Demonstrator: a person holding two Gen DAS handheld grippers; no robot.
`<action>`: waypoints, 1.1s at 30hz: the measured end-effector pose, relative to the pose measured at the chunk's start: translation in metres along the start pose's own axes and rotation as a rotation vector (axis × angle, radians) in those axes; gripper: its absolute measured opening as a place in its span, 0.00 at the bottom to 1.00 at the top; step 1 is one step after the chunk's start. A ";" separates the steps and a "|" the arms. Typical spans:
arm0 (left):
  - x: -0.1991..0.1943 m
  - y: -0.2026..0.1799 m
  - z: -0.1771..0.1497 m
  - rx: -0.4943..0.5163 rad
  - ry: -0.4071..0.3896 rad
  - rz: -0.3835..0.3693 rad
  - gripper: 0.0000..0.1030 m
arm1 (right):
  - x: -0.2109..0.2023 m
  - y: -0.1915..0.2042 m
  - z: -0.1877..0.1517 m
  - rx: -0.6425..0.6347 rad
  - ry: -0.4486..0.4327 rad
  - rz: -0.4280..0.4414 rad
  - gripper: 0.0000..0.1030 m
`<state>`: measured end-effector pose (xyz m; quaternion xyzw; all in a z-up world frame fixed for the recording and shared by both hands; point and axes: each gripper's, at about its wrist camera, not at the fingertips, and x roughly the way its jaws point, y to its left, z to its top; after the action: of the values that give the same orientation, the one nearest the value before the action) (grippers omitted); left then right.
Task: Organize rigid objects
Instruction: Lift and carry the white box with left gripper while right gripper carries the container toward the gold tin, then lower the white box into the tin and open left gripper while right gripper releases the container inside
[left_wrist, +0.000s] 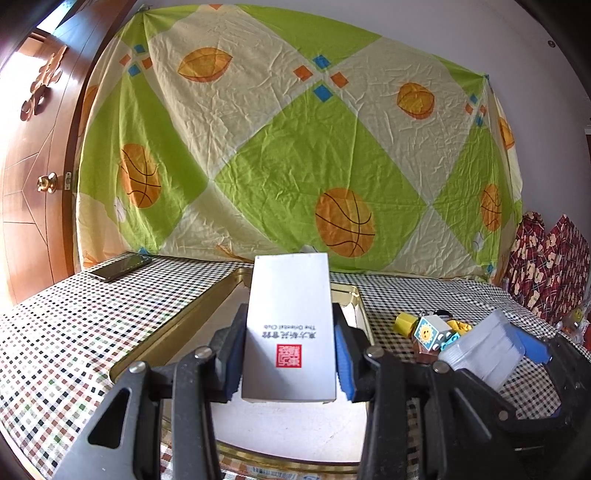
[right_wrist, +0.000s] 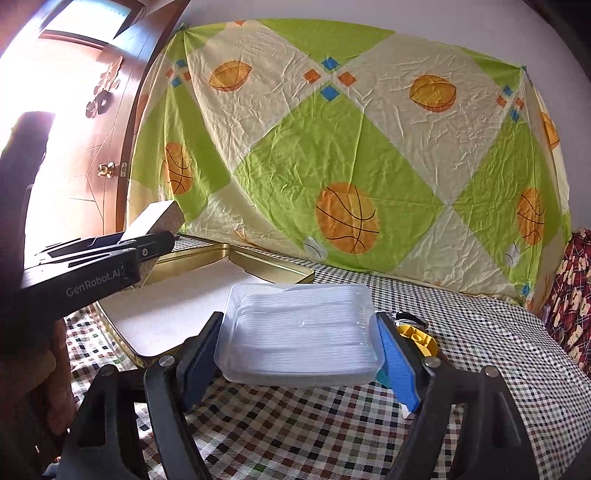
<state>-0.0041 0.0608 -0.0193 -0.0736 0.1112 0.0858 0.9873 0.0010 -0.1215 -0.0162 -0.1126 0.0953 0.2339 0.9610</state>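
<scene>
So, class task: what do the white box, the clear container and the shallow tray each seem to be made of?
White box: probably matte cardboard; flat printed faces, crisp folded edges.
Clear container: likely thin glossy plastic; see-through walls, white pieces visible inside.
Shallow tray: apparently gold-finished metal; its rim reflects light. Its pale floor's material is unclear.

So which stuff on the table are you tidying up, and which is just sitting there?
Part of the job:
- white box, held in left gripper
- clear plastic box, held in right gripper
- gold tray
- small toys

Just lying about:
- phone
- ball-patterned sheet
- door
</scene>
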 end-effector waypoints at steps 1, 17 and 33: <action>0.001 0.002 0.000 0.001 0.006 -0.001 0.39 | 0.001 0.001 0.001 -0.003 0.005 0.004 0.78; 0.052 0.033 0.020 0.006 0.224 0.003 0.39 | 0.054 0.014 0.051 0.005 0.116 0.152 0.78; 0.101 0.042 0.040 0.075 0.373 0.035 0.39 | 0.147 0.024 0.069 0.022 0.269 0.212 0.78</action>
<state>0.0937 0.1235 -0.0092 -0.0493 0.2965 0.0838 0.9501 0.1264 -0.0198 0.0108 -0.1216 0.2370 0.3155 0.9108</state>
